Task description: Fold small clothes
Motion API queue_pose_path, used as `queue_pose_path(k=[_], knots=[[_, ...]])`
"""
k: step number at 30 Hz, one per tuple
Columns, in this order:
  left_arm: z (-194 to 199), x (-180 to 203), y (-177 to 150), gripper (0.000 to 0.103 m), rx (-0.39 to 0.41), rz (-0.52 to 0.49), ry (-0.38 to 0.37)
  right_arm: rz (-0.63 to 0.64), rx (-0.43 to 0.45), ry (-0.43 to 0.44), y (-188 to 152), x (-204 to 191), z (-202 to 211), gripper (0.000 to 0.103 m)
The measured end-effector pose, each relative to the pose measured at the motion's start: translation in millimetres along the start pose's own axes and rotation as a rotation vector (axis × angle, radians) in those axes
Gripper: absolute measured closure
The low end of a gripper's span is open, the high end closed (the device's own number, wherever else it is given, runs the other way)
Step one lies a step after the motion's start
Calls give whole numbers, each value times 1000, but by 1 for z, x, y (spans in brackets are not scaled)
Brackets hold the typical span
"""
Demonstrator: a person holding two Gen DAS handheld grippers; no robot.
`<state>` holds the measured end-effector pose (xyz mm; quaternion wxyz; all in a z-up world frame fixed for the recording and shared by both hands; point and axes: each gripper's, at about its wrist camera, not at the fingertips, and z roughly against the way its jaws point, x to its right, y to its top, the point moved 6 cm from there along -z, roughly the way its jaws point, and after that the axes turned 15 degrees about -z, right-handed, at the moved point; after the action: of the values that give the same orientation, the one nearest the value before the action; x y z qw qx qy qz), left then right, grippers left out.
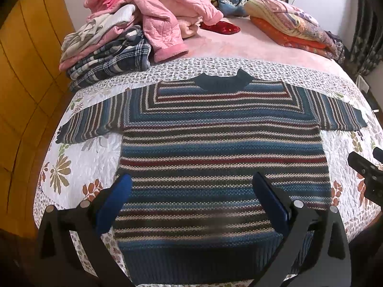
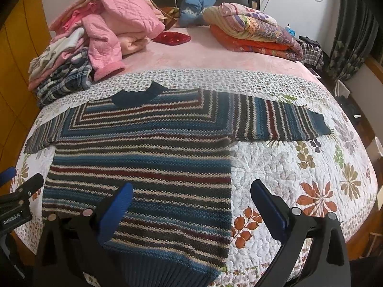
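Striped sweater (image 1: 222, 157) lies flat and face-up on the floral quilt (image 1: 79, 162) at the near end of the bed, collar away from the cameras, hem nearest them. No fold made yet, judging from the lay: both sleeves out sideways, body fully spread.

Left to right:
- Far left, stack of mixed clothes (image 1: 105, 47), plaid piece at the bottom, pink quilted jacket (image 1: 165, 16) slumped on top. Roughly piled; cannot tell whether these are finished or waiting.
- Left sleeve (image 1: 93, 124) extended flat on the quilt.
- Left gripper (image 1: 191, 205) over the lower body of the sweater, fingers spread wide, nothing between them. Blue pads (image 1: 115, 205) clear of the knit as far as the view shows.
- Right gripper (image 2: 191, 208) over the sweater's right side edge, one finger above the knit, the other above bare quilt; also spread and empty.
- Right sleeve (image 2: 280, 122) extended flat.
- Far right, folded floral bedding (image 2: 253, 31) near the headboard, well apart from the work.

Status: garment laid out only. Remaining, by my reckoning: sleeves in, sides in, hem up toward the collar, then move to a stack.
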<state>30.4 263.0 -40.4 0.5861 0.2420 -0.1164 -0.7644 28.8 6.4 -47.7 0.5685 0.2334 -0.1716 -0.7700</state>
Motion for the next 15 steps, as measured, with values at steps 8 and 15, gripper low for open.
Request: queue_pose_path(k=[8,15], knots=[[0,0,-1,3,0,-1,1,0,1,1,0,0,0,4],[1,-1,0,3,3,-1,3,0,2,0,0,-1,0,4]])
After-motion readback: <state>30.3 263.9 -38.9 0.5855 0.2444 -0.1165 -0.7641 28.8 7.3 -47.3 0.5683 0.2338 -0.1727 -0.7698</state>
